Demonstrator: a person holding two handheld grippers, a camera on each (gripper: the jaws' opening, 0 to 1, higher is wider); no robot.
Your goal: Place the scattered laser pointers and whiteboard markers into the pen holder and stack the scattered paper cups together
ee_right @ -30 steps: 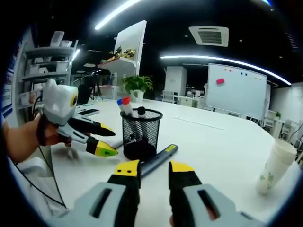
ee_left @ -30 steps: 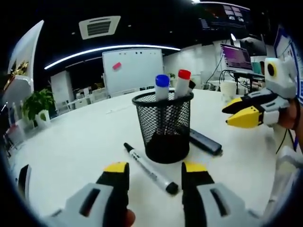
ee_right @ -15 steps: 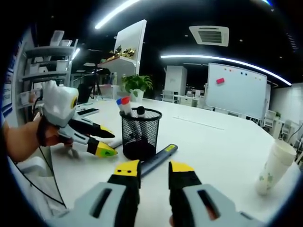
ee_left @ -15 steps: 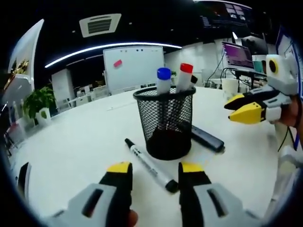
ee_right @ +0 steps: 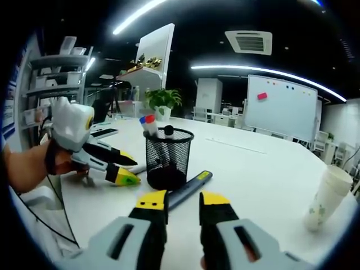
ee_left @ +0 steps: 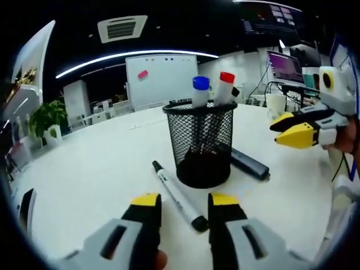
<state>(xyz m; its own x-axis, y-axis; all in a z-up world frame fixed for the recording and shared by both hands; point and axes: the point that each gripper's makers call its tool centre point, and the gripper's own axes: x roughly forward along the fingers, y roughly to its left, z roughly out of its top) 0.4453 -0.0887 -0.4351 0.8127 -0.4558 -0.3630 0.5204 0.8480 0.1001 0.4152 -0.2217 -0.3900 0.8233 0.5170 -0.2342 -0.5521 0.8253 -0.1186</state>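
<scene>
Long bright light strips [ee_left: 135, 56] curve across the dark ceiling and shine on the white table [ee_left: 90, 169], which looks pale and a bit glary, while far things are soft and everything bends near the round edges.

Mesh pen holder [ee_left: 200, 143] stands mid surface [ee_left: 90, 169], blocking straight path. Marker [ee_left: 176, 195] lies just before it, laser pointer [ee_left: 249, 163] behind-right. Left of holder surface is bare. Stacked cups [ee_right: 327, 198] stand well apart w/ free room between
</scene>
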